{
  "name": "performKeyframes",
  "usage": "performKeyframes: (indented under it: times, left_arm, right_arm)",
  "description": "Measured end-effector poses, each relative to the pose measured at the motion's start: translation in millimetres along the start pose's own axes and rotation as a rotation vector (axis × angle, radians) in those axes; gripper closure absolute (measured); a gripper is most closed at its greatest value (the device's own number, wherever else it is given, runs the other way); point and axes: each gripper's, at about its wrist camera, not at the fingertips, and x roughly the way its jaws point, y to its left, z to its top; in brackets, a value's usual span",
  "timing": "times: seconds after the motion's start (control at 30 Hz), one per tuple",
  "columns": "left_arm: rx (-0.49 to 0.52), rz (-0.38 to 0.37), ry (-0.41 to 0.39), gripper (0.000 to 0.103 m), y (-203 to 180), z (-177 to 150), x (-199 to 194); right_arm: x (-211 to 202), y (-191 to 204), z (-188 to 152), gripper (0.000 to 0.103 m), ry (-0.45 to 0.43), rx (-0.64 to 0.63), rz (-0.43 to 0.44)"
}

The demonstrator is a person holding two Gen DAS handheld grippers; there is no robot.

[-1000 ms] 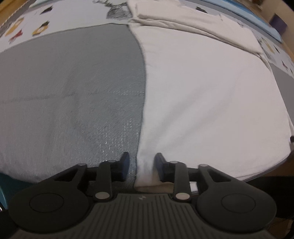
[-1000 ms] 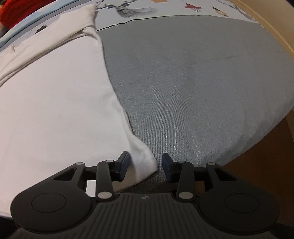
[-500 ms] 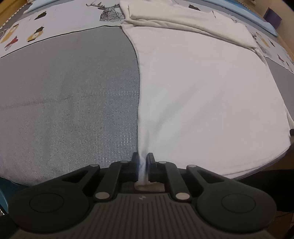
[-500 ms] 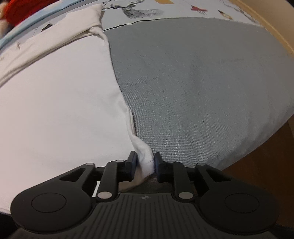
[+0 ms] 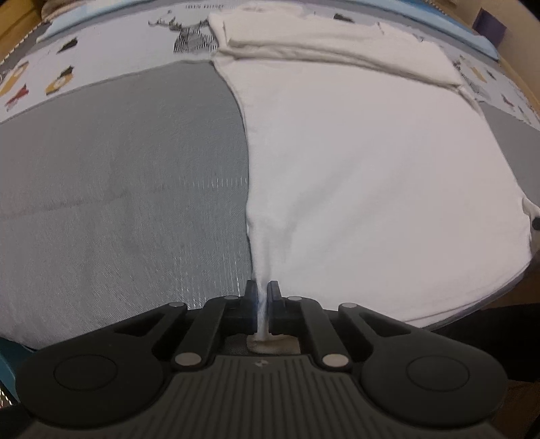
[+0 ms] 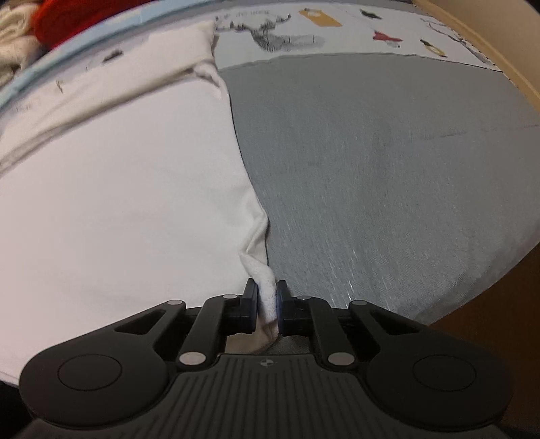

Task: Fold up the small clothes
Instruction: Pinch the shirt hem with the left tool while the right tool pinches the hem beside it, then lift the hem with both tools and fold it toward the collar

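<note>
Since a second ago both of my grippers have drawn their jaws in on the near corners of the white garment (image 5: 364, 175), which lay loose between open jaws then. Now my left gripper (image 5: 262, 297) is clenched on the garment's near left corner, the cloth pulled up into a thin ridge that runs away from the pads along the left edge. My right gripper (image 6: 266, 297) has just been closing too, and a thicker bunch of the near right corner sits pinched between its pads, with a fold of cloth hanging below them.

Everywhere else the garment lies flat on the grey cloth (image 5: 118, 189) that covers the tabletop, its body spread wide between my two grippers. Its far end is folded over on itself into a thicker band (image 5: 337, 47). Beyond that band runs a white printed strip with a deer drawing (image 6: 270, 33) and small coloured figures (image 5: 57, 82). In the right wrist view, a red item (image 6: 84, 13) shows at the far left corner, blurred. Bare brown wood (image 6: 489, 320) shows past the near right edge of the grey cloth.
</note>
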Motion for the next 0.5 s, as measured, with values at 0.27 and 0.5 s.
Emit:
performKeyframes:
  times: [0.27, 0.5]
  left_arm:
    - [0.053, -0.066, -0.147, 0.098, -3, 5, -76]
    - [0.108, -0.117, -0.256, 0.099, 13, -16, -174]
  right_arm:
    - [-74, -1, 9, 0.094, -0.201, 0.014, 0.153]
    - [-176, -20, -5, 0.095, -0.389, -0.057, 0.293]
